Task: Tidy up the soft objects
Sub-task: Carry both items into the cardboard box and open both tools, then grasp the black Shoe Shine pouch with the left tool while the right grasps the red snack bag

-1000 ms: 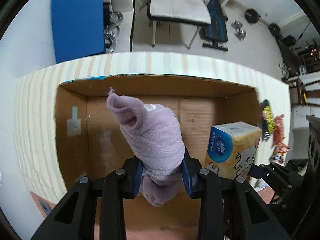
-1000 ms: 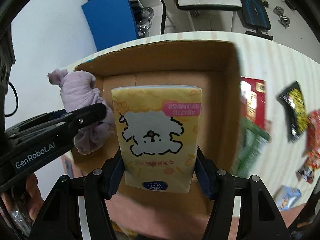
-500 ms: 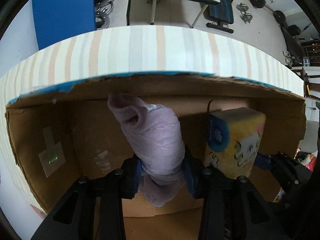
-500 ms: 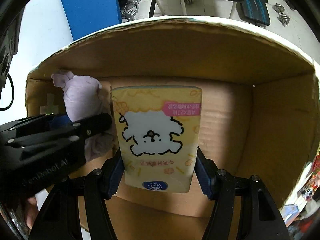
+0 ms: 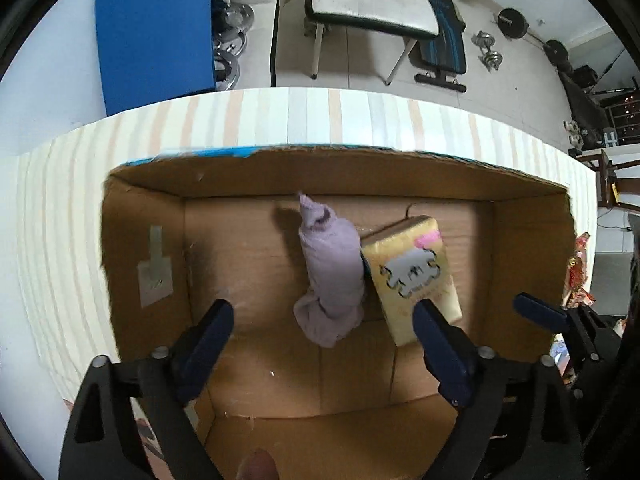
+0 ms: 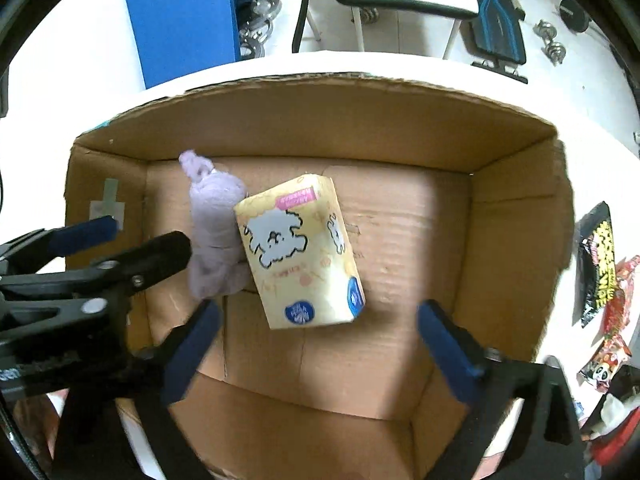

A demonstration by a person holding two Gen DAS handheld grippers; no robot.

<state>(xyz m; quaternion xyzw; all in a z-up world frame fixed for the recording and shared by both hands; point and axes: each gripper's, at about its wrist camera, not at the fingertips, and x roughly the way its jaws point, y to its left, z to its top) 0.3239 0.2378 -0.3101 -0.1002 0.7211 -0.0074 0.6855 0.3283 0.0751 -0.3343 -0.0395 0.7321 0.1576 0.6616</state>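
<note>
- Left wrist view: the left gripper is released, its blue-padded jaws spread wide and grasping nothing, above the near part of the box.
- The towel, a lilac roll, lies on the box floor about mid-width, its knotted end toward the far wall of the box.
- The tissue pack, yellow with a white dog print, lies on the box floor just right of the towel and touches it.
- The right gripper shows at the right wall of the box.
- The box sits on a striped table; a chair and a blue panel stand beyond the far side of the box.
- Right wrist view: the right gripper is released, jaws wide apart and empty, above the near half of the box.
- The tissue pack lies tilted on the box floor, left of centre.
- The towel lies against the pack's left side, toward the left wall of the box.
- The left gripper reaches in over the left wall of the box.
- Snack packets lie on the table right of the box.
</note>
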